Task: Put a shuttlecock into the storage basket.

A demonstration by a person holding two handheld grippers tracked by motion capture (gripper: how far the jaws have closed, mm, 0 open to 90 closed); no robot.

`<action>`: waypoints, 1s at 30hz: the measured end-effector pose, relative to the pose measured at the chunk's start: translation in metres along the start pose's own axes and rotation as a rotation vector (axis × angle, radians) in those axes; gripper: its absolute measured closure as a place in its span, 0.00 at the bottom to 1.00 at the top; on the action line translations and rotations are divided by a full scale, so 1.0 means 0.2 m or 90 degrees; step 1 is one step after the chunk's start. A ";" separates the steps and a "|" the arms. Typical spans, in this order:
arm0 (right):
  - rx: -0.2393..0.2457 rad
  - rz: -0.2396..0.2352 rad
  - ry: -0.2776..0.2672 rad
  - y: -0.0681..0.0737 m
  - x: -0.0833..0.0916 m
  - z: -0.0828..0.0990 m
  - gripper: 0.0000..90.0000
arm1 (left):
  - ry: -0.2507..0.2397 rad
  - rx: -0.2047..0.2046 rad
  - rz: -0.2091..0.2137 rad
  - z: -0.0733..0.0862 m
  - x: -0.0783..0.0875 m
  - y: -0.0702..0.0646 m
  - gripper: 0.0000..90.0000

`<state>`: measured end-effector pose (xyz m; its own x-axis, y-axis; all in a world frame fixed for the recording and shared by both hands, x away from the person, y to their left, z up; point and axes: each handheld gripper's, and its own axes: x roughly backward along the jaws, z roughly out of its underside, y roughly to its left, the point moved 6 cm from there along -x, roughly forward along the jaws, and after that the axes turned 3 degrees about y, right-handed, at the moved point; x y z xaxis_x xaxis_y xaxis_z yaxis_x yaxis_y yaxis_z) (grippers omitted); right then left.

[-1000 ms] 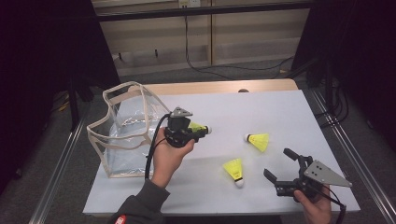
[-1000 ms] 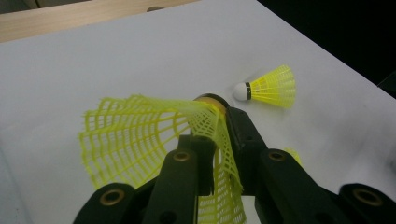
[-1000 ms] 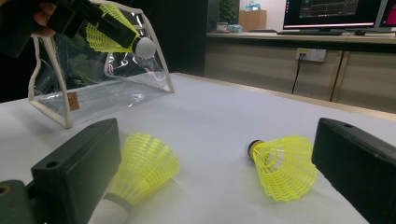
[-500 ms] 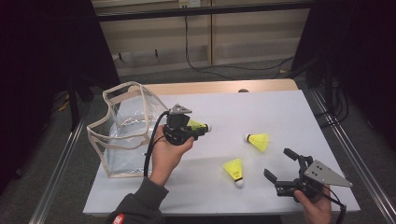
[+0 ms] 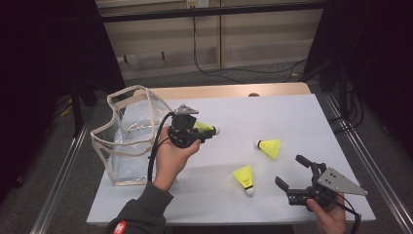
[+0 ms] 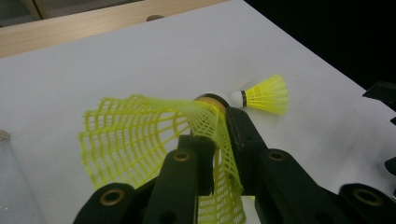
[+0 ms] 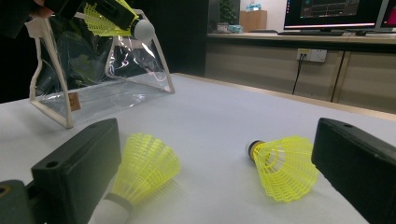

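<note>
So we've got the left gripper (image 5: 202,132) held up off the white counter (image 5: 292,112), and its jaws are pinched tight on the yellow mesh skirt of a held shuttlecock (image 5: 207,129). In the left gripper view you can see the skirt (image 6: 154,135) squashed and folded between the two black jaws, with the cork end pointing away from us. It sits just beside the open mouth of the clear pouch (image 5: 129,136), not inside it. The pouch has cream-coloured edging and stands on the left part of the counter; from the right gripper view we can see a small tan tag on its side.

Two more yellow shuttlecocks are lying loose on the counter. The far shuttlecock (image 5: 269,147) lies on its side with its white cork toward the pouch, and the near shuttlecock (image 5: 244,177) lies closer to us with its cork pointing at the front edge. They're near each other but not touching.

The right gripper (image 5: 297,174) is low at the front right corner, jaws spread wide with nothing between them. In the right gripper view both loose shuttlecocks sit in the gap between the jaws, the near one (image 7: 140,172) right next to the left jaw, the far one (image 7: 282,165) near the other.
</note>
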<state>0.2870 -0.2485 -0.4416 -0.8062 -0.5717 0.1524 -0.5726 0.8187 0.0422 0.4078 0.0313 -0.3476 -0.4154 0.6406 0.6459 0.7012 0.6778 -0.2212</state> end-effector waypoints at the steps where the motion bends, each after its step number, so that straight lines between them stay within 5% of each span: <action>1: 0.000 0.000 0.000 0.00 0.00 0.00 0.01 | 0.002 -0.001 0.000 0.00 0.00 0.00 0.91; 30: 0.002 -0.001 0.000 0.00 0.00 0.00 0.01 | -0.001 0.001 -0.001 -0.07 0.12 0.03 0.91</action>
<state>0.2866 -0.2484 -0.4413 -0.8057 -0.5725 0.1519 -0.5737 0.8181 0.0398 0.4104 0.0456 -0.3244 -0.4175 0.6393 0.6457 0.6996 0.6797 -0.2206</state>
